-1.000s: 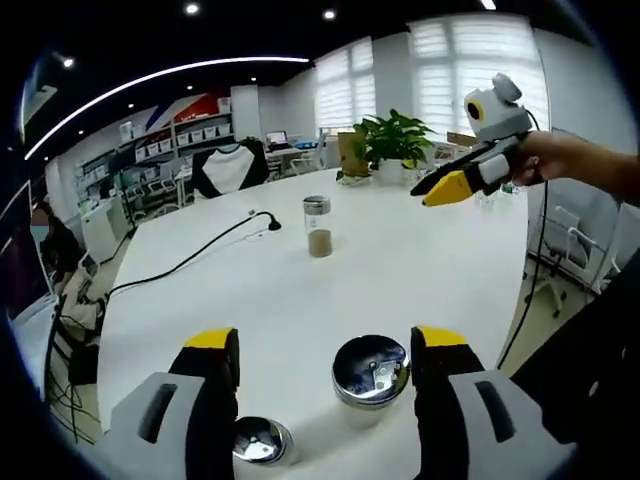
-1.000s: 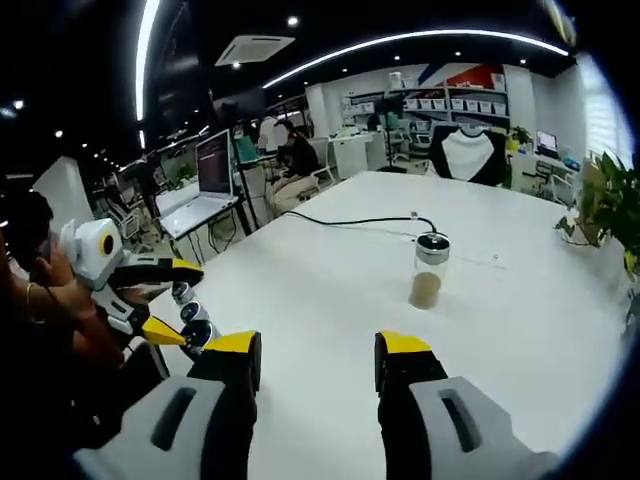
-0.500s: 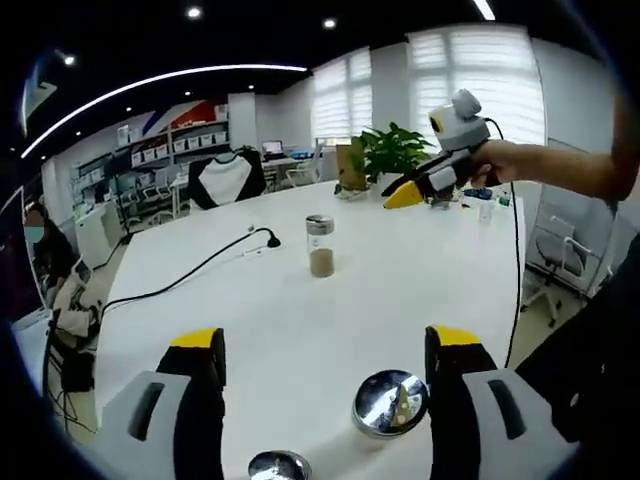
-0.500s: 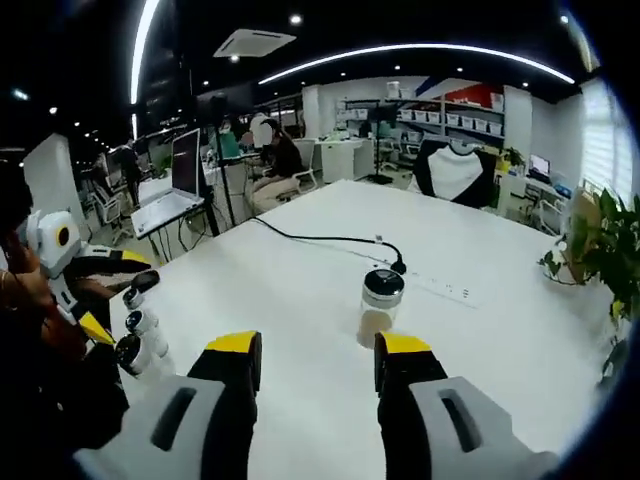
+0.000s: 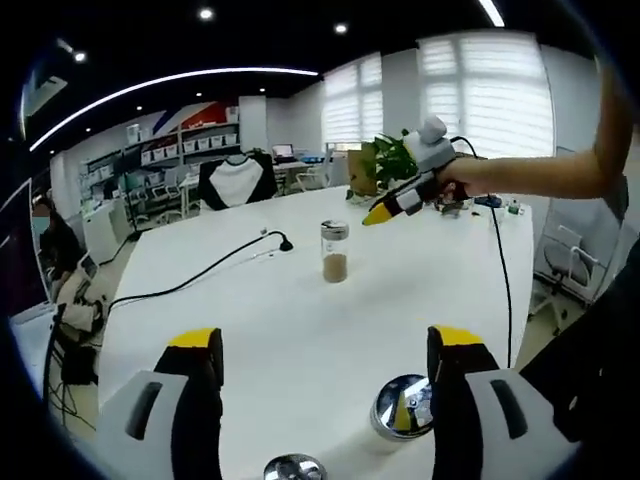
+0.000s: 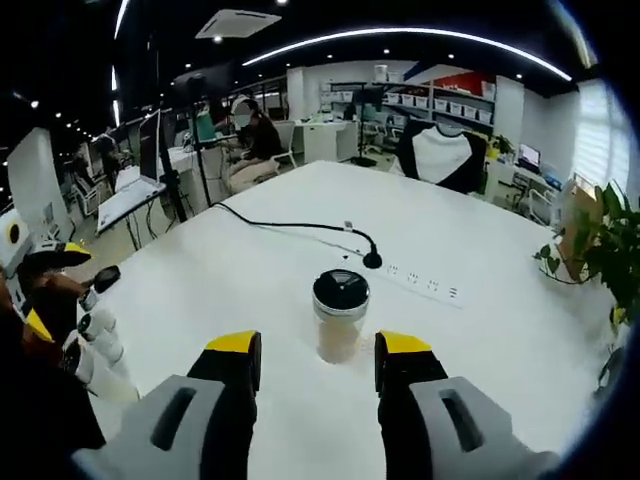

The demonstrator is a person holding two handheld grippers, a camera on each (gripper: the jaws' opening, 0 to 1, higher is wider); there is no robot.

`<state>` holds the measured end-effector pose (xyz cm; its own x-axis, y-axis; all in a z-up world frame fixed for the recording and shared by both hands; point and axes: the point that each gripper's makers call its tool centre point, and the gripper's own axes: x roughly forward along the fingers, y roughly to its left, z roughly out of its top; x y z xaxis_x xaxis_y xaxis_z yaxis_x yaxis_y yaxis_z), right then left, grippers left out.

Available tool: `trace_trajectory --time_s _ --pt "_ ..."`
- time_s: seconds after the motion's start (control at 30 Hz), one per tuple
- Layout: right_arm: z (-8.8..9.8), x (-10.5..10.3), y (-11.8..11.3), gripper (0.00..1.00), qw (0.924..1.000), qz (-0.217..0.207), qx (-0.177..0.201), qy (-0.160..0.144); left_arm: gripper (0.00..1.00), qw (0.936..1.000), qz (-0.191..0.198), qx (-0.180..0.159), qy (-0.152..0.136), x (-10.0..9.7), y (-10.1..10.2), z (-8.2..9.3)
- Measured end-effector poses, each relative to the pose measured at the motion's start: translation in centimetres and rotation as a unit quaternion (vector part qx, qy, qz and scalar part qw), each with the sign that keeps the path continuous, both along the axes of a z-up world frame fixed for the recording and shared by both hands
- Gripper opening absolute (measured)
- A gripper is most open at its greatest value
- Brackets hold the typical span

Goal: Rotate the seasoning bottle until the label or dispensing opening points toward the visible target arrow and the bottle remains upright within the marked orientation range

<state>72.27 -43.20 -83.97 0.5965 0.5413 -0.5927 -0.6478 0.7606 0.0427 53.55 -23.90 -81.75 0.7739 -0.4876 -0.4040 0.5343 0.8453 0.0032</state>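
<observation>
The seasoning bottle [image 5: 335, 252] is a clear glass jar with brown powder in its lower part and a metal lid. It stands upright in the middle of the white table [image 5: 300, 320]. In the right gripper view the bottle [image 6: 340, 318] stands just beyond my right gripper [image 6: 318, 348], whose yellow-tipped jaws are open to either side of it without touching. The right gripper [image 5: 378, 212] hangs close above and to the right of the bottle, held by a hand. My left gripper [image 5: 325, 345] is open, low at the near table edge, far from the bottle.
Two metal-lidded jars [image 5: 405, 405] [image 5: 290, 467] sit by the left gripper. A black cable [image 6: 300, 228] ends at a power strip [image 6: 420, 283] behind the bottle. Small bottles [image 6: 95, 335] stand at the left edge. A potted plant [image 6: 600, 240] is at the right.
My right gripper has moved in on the bottle, which now stands just ahead of its open jaws. The left gripper view has drawn back slightly; the bottle has not moved.
</observation>
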Motion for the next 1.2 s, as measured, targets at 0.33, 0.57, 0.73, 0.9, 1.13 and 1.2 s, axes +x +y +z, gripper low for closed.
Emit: trace_trajectory --time_s 0.33,0.57,0.73,0.9,1.13,1.2 --pt "-0.9 4.0 1.3 0.58 0.9994 0.001 -0.031 -0.012 1.0 0.9998 -0.017 -0.011 0.007 -0.5 -0.4 -0.2" --pt "-2.6 6.1 1.9 0.53 0.9983 0.011 -0.056 -0.008 1.0 0.9997 -0.02 0.004 0.009 -1.0 -0.2 -0.4" --pt "-2.8 7.7 1.9 0.52 0.998 0.01 -0.062 -0.004 1.0 0.9999 -0.013 0.002 0.011 -1.1 0.4 -0.4" --pt "-3.9 8.0 1.9 0.52 0.9974 0.014 -0.071 0.007 1.0 0.9999 -0.008 0.006 0.012 -1.3 0.8 -0.5" --pt "-4.3 7.7 2.2 0.45 0.9974 0.014 -0.069 0.012 0.99 0.9999 0.004 0.0 0.016 -1.8 1.4 -0.6" --pt "-4.6 7.6 2.1 0.45 0.9974 0.013 -0.069 0.015 0.99 0.9998 0.006 0.0 0.019 -1.9 1.5 -0.7"
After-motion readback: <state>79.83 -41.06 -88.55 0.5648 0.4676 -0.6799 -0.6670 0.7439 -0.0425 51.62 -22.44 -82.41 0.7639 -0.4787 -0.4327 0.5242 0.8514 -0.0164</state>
